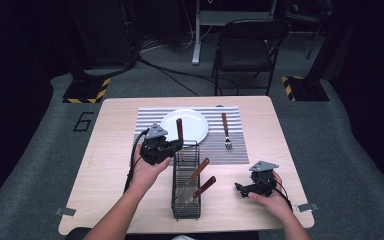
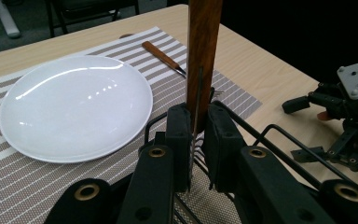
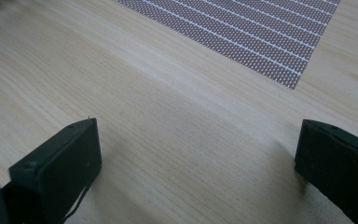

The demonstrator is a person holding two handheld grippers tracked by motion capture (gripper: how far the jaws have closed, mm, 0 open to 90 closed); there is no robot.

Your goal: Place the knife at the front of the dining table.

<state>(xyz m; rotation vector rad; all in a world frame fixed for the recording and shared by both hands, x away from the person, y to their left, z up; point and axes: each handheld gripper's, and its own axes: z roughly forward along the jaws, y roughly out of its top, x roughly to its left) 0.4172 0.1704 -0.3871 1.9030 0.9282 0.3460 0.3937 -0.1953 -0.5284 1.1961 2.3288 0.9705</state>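
A table-setting step is shown, with a wooden-handled utensil (image 2: 204,51) pinched upright between the pressed-together jaws of the left tool (image 1: 176,146), just above the far end of the black wire caddy (image 1: 186,202). The utensil is held at the junction of handle and metal, near the middle of the worktop (image 1: 115,175), with its handle pointing up and its working end hidden below the jaws, so its type cannot be told. Two more wooden-handled utensils (image 1: 198,181) lie slanted in the caddy, toward the near edge. The white plate (image 2: 70,105) rests on the striped placemat (image 2: 37,186) toward the far edge, and a fork (image 1: 225,131) lies to its right on the mat. The right tool (image 1: 240,189) is held near the near right corner, its jaws spread wide above bare wood and holding nothing. It is judged that the utensil is being taken out for placement beside the plate. The lift is best kept vertical until the lower end is free of the caddy wires, the grip kept firm so the handle does not swing, and the utensil then lowered flat onto the mat, parallel to the fork and clear of the plate rim.
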